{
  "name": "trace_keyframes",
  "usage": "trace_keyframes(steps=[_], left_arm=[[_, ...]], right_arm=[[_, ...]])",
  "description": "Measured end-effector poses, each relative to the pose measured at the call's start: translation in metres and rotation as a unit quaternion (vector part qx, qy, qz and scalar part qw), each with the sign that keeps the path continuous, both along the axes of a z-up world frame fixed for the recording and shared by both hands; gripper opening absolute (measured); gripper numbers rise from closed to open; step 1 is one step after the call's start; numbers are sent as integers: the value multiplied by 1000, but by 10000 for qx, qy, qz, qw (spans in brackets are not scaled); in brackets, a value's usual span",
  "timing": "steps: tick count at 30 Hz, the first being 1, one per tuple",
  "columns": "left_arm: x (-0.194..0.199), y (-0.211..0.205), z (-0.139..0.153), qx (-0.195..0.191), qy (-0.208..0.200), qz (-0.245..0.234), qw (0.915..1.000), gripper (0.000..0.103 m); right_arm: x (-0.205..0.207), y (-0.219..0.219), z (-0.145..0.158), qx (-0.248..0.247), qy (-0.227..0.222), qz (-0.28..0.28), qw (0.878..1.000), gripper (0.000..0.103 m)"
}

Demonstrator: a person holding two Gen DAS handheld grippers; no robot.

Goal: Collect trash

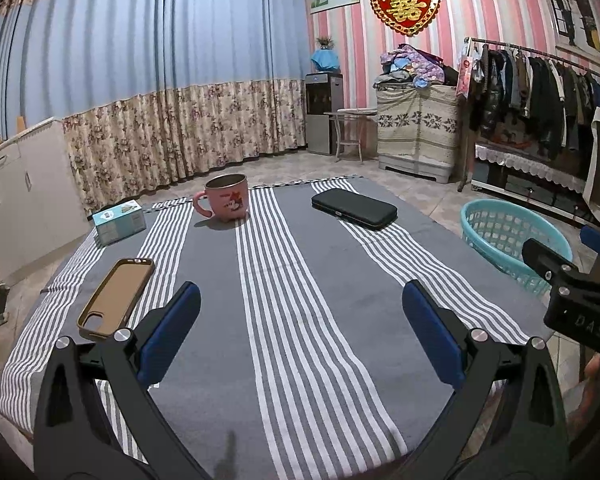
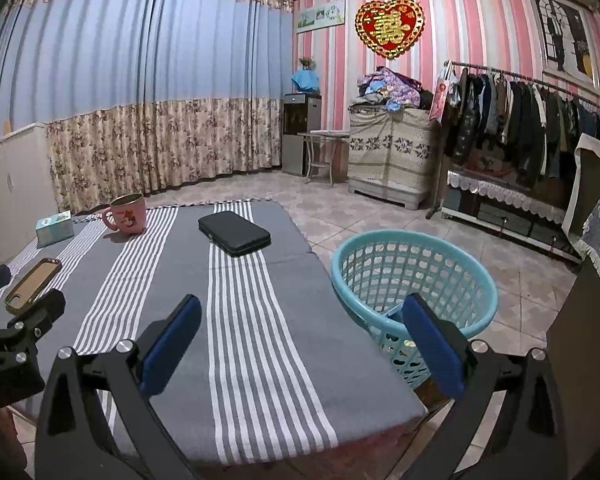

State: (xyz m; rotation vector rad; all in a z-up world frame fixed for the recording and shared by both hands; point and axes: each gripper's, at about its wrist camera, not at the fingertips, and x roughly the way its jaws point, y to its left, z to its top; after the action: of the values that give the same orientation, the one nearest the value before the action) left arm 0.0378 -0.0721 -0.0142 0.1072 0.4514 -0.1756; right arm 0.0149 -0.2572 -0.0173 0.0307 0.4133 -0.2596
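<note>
Left wrist view: the table (image 1: 300, 320), covered by a grey cloth with white stripes, fills the field ahead of my left claw (image 1: 300, 334), whose blue pads stand wide apart and hold nothing. Off the table's right edge, on the tiled floor, sits the turquoise basket (image 2: 414, 276); in the right wrist view my right claw (image 2: 302, 344) is likewise fully spread and empty, its right finger overlapping the basket's near rim. On the cloth lie a black case (image 1: 354, 208) far ahead, a pink mug (image 1: 225, 197) far ahead-left, a small blue box (image 1: 119, 222) at the left edge, and a brown phone case (image 1: 116, 298) just left of my left finger. I cannot tell which item counts as trash.
</note>
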Motion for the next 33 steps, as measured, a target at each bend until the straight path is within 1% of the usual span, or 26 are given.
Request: trace_keyframes(steps=[5, 33], left_arm=[[-3, 1, 4, -92, -47, -11, 9999, 98], [-4, 5, 8, -74, -110, 57, 9999, 98]], right_arm=[[2, -1, 0, -42, 26, 25, 10000, 98], [4, -2, -2, 2, 14, 24, 10000, 98]])
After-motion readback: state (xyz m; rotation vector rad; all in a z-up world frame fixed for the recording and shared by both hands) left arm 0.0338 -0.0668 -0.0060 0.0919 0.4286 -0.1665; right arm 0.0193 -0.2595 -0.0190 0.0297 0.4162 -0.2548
